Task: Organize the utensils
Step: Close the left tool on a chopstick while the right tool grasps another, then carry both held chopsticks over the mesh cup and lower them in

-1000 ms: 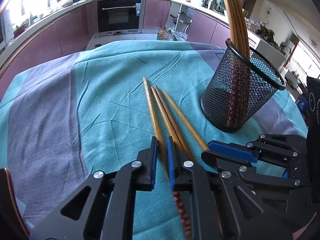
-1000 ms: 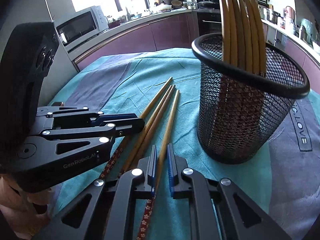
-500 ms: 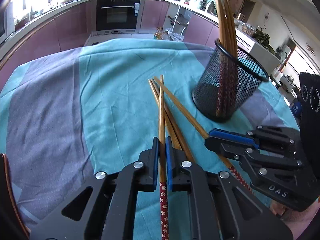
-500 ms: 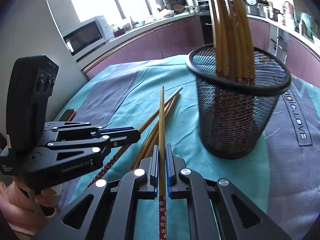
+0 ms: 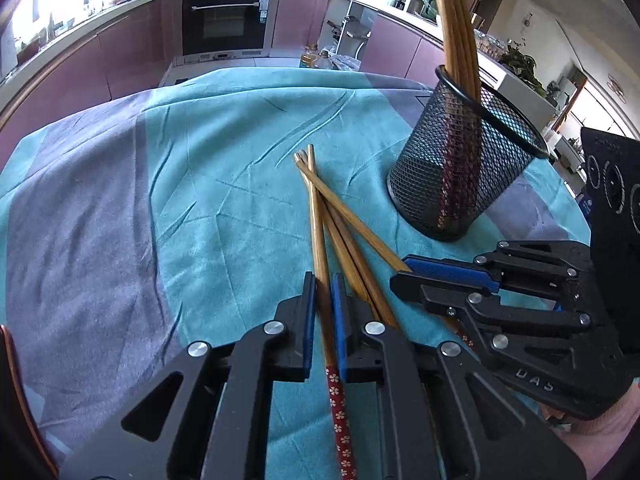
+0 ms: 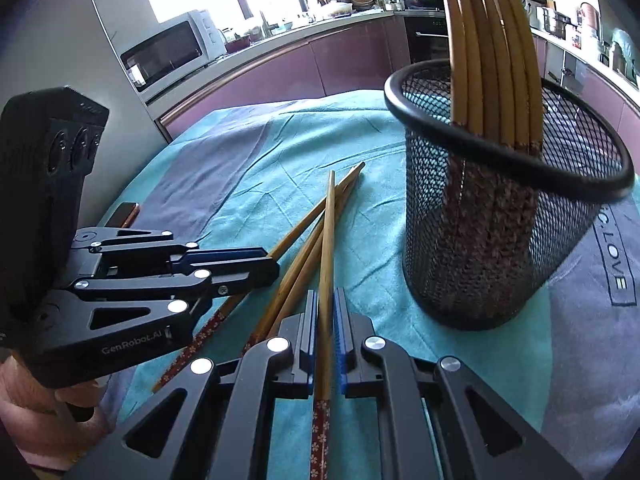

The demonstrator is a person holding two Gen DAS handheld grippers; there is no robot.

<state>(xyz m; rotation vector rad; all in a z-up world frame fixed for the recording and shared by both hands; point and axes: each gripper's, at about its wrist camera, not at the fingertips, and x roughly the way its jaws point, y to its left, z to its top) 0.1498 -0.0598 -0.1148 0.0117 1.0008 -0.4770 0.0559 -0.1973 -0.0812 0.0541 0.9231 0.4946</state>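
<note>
A second ago both tools sat with jaws slightly apart around chopsticks lying in one flat bundle. Now each is clamped on a single stick, and those two have swung out of line with the rest.

On the left, the left tool has its blue pads pinched narrow on the left-held chopstick. The stick's long axis runs straight along the tool's pointing line, with the bare tip forward over the cloth-covered surface and the flowered red end trailing back behind the pads.

Just right of it, the two loose chopsticks lie on the cloth, and the held stick crosses them near their far tips.

Next comes the right tool, likewise closed tight on the right-held chopstick. That stick also points forward, patterned end to the rear.

Farthest right stands the mesh holder, upright, with the standing chopsticks leaning against its rim. Their patterned ends seem to be down, as far as the mesh lets me see.

The holder lies ahead and to the right of both tools, and the right one is clearly nearer. I judge the coming move turns on that. Both sticks slope forward and low while the holder's mouth faces up, so each stick must be tipped toward upright above the rim. The right stick probably goes first, which keeps the left arm from reaching across.
</note>
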